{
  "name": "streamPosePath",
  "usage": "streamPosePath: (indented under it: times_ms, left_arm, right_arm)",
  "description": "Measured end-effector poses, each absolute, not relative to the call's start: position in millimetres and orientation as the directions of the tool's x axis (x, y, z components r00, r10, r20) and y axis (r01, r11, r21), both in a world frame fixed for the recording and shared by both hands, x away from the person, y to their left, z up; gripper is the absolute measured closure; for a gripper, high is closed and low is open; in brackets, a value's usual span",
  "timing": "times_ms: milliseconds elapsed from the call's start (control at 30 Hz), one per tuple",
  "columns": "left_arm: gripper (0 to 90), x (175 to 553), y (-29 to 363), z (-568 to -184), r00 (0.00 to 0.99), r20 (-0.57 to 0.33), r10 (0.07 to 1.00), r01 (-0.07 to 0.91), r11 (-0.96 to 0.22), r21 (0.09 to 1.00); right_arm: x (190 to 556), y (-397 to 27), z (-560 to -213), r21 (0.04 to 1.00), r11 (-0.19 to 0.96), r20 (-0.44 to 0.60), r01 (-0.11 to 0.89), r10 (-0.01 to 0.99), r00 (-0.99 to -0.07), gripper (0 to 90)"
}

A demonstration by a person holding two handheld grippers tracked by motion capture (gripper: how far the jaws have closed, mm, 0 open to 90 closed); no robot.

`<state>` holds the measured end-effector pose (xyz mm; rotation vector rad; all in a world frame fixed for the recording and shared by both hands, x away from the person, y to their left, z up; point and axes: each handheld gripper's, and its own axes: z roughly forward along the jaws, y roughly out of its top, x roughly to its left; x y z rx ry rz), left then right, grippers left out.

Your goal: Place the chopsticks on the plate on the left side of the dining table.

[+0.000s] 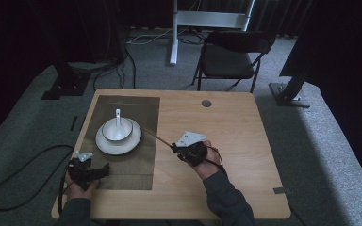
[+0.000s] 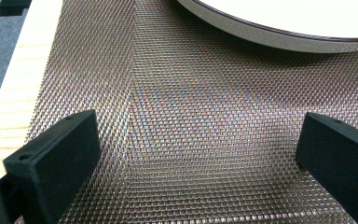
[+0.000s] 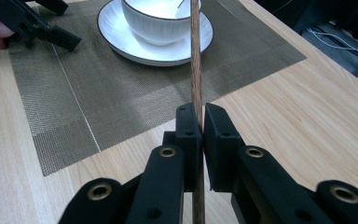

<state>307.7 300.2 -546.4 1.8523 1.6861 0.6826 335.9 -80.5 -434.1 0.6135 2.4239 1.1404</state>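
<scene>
A white bowl [image 1: 117, 128] with a white spoon [image 1: 118, 116] in it stands on a white plate [image 1: 104, 146] on a woven brown placemat [image 1: 136, 169]. My right gripper [image 1: 175, 149] is shut on a brown wooden chopstick [image 1: 156, 137] that points toward the plate; its jaws clamp the chopstick [image 3: 196, 60] near its lower end, with bowl [image 3: 156, 21] and plate [image 3: 121, 39] beyond. My left gripper [image 1: 104, 168] rests open on the mat's near left part, nothing between its jaws. The plate rim [image 2: 261, 35] lies just ahead of my left gripper [image 2: 198, 158].
The wooden table [image 1: 226, 141] has bare room to the right of the mat and a round grommet [image 1: 206, 103] near its far edge. A black folding chair [image 1: 231, 59] and cables lie on the carpet beyond. My left gripper [image 3: 56, 36] sits on the mat's far left.
</scene>
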Motion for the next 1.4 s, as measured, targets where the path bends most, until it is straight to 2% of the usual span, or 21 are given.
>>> streamPosePath:
  times_ms: [1400]
  left_arm:
    - [0.1, 307.7, 300.2, -546.4, 0.089, 0.011, 0.996, 0.723, -0.072, 0.687]
  right_arm:
    - [344.1, -53.3, -429.3, 0.794, 0.581, -0.163, 0.180, 0.488, -0.858, 85.0]
